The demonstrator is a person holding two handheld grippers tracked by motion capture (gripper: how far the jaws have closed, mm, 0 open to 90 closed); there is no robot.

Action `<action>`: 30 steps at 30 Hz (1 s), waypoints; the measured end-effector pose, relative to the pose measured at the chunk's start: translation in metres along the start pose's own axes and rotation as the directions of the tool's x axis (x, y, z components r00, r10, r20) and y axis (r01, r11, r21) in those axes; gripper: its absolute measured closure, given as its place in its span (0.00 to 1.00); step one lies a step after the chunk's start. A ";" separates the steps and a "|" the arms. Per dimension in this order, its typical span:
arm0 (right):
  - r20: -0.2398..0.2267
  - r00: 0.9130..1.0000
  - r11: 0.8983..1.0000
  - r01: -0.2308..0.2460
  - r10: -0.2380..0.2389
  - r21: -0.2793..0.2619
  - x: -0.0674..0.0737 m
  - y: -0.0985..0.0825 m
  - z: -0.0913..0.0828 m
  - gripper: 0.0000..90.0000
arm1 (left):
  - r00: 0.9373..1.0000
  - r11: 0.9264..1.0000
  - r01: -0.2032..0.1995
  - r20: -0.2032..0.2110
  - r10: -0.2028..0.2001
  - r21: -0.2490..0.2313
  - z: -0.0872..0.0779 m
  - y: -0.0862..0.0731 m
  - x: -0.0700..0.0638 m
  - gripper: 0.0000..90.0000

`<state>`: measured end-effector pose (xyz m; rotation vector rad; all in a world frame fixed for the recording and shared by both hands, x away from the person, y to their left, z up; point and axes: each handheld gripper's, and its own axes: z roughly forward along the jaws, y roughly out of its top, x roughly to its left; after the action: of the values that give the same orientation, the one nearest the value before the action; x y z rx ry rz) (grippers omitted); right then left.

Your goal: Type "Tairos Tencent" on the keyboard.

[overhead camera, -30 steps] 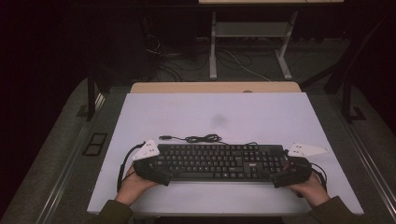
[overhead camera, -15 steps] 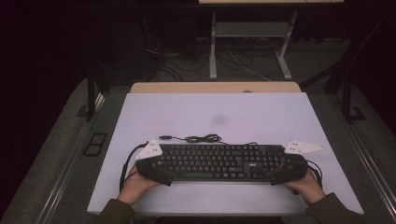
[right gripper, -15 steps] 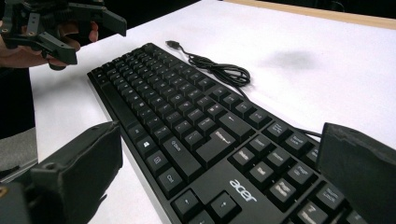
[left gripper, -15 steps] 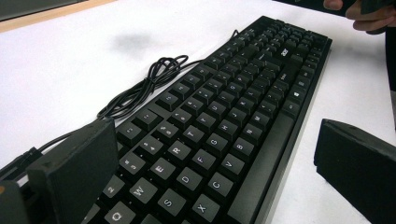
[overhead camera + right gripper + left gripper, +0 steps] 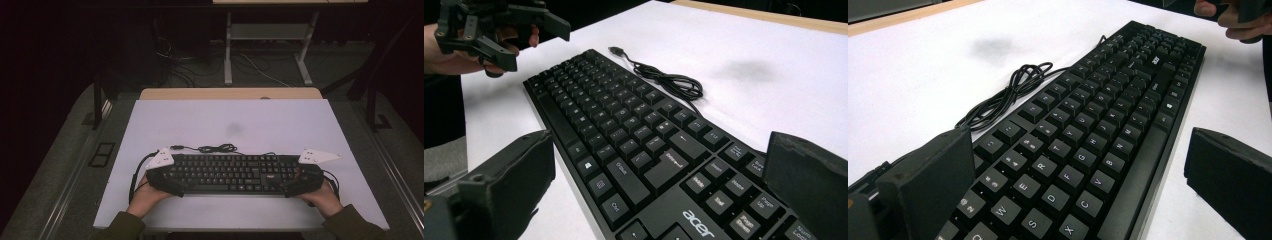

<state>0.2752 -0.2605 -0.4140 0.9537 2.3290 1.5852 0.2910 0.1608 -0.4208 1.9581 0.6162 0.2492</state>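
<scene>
- The long black plastic keyboard (image 5: 232, 173) lay flat near the front edge of the white table top (image 5: 235, 120), its long axis running left to right across the person's side, the key rows facing up and the spacebar edge toward the person.
- Its shape was a low slab with raised, matt, square-edged keycaps printed in pale letters; a white brand mark sat near the right-hand keys in the right gripper view.
- The left gripper (image 5: 167, 181) stood at the keyboard's left end with its black jaws spread — one jaw (image 5: 930, 182) at the far edge, the other (image 5: 1230, 187) just off the near edge, the end of the board between them. Whether the pads touched the casing I could not tell.
- The right gripper (image 5: 304, 181) stood likewise at the right end, jaws apart and straddling the board, one blocky pad (image 5: 506, 187) at the front side, the other (image 5: 806, 187) at the back.
- The thin black cable (image 5: 210, 148) of the keyboard lay in a loose bundle of loops just behind the back edge, its plug end (image 5: 614, 50) lying free on the table top.
- A faint grey smudge (image 5: 234, 128) marked the white surface well behind the cable.
- A pale wooden strip (image 5: 230, 93) edged the far side of the table; beyond it, a light metal frame (image 5: 267, 45) and loose floor cables stood in the dark.
</scene>
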 end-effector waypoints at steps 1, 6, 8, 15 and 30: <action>-0.002 1.000 1.000 0.007 -0.007 0.003 0.001 0.000 0.000 0.00 | 1.000 1.000 -0.003 0.002 0.003 0.000 0.000 0.000 0.000 0.00; -0.014 1.000 1.000 0.009 -0.009 -0.002 0.002 0.003 0.003 0.00 | 1.000 1.000 -0.001 0.003 0.001 -0.002 0.000 0.000 -0.002 0.00; -0.023 1.000 1.000 0.003 -0.003 -0.003 0.003 0.004 0.005 0.00 | 1.000 1.000 -0.005 0.001 0.005 0.000 0.000 0.000 -0.002 0.00; -0.027 1.000 1.000 0.015 -0.015 -0.002 0.004 0.008 0.013 0.00 | 1.000 1.000 0.000 -0.003 0.001 0.003 -0.002 -0.002 -0.002 0.00; -0.049 0.999 0.999 0.002 0.000 0.033 0.006 0.013 0.030 0.09 | 1.000 1.000 -0.002 -0.005 0.002 -0.007 -0.001 0.000 -0.004 0.00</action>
<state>0.2898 -0.2311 -0.4139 0.9305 2.3947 1.5926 0.2872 0.1595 -0.4194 1.9522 0.6159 0.2570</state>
